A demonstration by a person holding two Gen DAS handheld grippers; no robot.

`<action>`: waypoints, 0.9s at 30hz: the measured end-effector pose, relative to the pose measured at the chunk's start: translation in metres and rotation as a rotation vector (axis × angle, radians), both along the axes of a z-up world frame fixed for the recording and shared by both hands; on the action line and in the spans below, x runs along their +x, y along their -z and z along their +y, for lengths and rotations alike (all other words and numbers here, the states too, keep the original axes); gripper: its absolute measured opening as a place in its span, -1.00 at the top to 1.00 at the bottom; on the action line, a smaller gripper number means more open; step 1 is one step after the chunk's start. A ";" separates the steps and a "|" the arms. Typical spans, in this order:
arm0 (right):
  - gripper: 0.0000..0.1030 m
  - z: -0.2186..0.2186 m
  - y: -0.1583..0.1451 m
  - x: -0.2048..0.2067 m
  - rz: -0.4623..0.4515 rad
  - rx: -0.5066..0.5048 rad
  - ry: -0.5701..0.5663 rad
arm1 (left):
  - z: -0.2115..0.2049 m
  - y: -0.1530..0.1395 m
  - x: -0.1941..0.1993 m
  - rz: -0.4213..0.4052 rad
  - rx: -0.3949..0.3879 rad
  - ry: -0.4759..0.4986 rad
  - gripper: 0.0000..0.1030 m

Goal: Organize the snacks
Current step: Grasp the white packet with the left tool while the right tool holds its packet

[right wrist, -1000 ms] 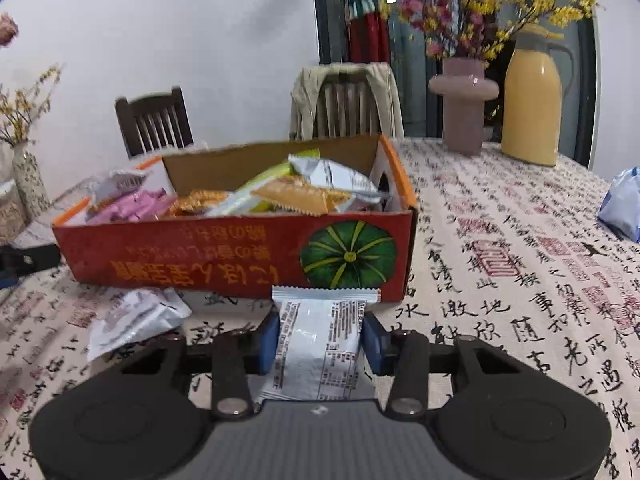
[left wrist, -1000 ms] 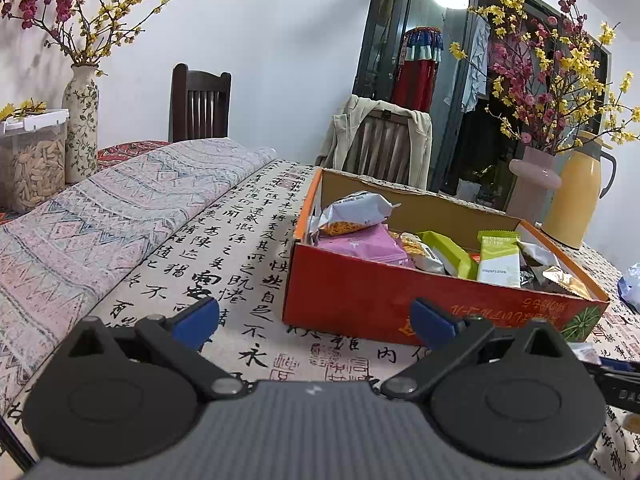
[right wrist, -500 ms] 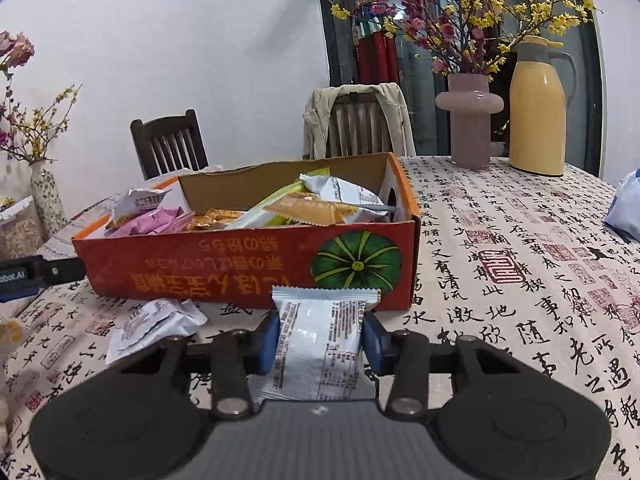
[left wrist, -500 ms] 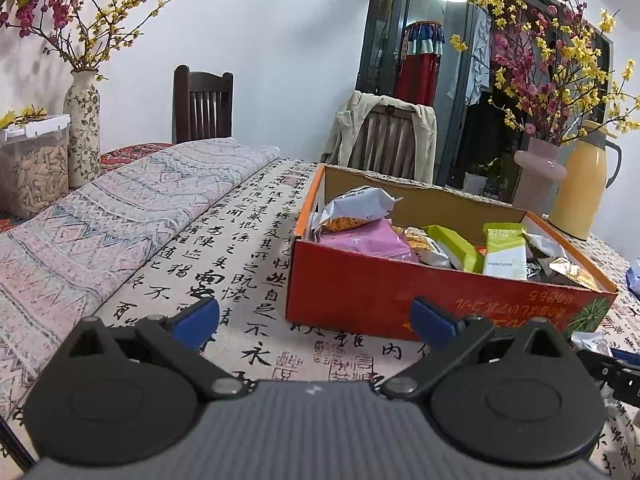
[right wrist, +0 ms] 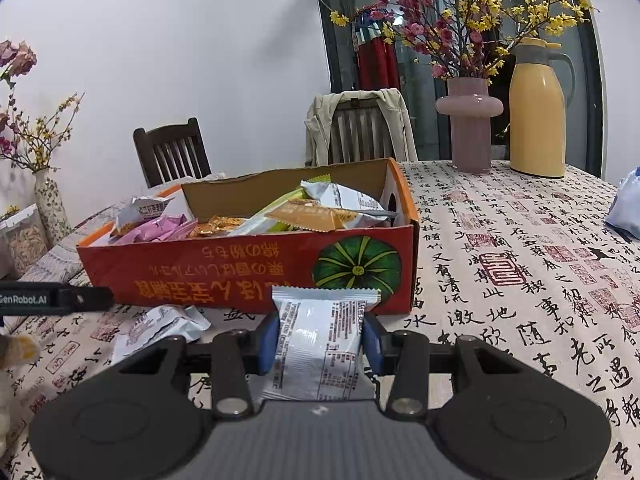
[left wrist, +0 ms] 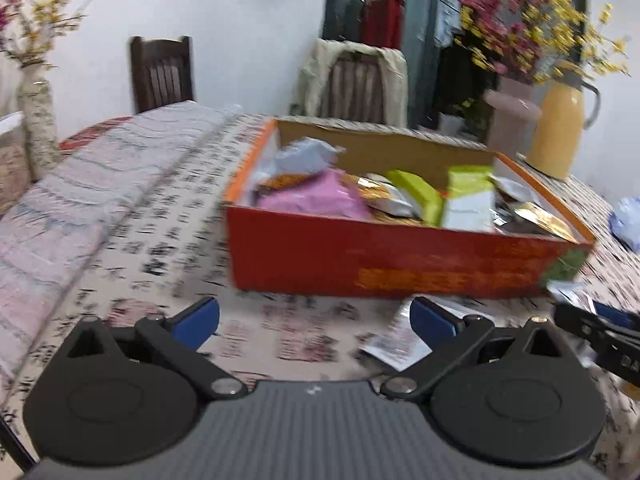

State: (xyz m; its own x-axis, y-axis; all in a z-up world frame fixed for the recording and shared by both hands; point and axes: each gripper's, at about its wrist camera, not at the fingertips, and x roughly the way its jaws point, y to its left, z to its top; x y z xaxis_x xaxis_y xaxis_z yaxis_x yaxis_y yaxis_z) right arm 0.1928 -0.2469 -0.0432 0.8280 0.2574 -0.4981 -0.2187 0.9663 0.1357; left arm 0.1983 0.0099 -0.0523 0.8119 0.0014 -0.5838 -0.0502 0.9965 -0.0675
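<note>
An orange-red cardboard box [right wrist: 248, 276] [left wrist: 400, 256] holds several snack packets and stands in the middle of the table. My right gripper [right wrist: 319, 340] is shut on a white snack packet [right wrist: 320, 340], held upright just in front of the box's near wall. Another white packet [right wrist: 160, 326] [left wrist: 394, 338] lies on the cloth before the box. My left gripper [left wrist: 314, 318] is open and empty, low over the cloth to the left front of the box; the loose packet lies by its right finger. Part of the left gripper [right wrist: 56, 300] shows at the right wrist view's left edge.
A pink vase of flowers [right wrist: 468, 124] and a yellow thermos jug [right wrist: 538, 120] stand at the table's far right. Two chairs [right wrist: 172, 152] are behind the table. A patterned vase [left wrist: 38, 128] and a folded runner [left wrist: 80, 192] are at the left. A blue-white bag [right wrist: 626, 204] sits far right.
The left gripper has swung rightward along the box front, so the loose packet now shows by its right finger. The right gripper keeps hold of its packet and tilts up slightly.
</note>
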 end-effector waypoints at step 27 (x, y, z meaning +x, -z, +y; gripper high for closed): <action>0.17 -0.003 0.001 -0.002 -0.002 0.032 -0.028 | -0.070 0.015 0.025 0.123 0.060 0.186 -0.03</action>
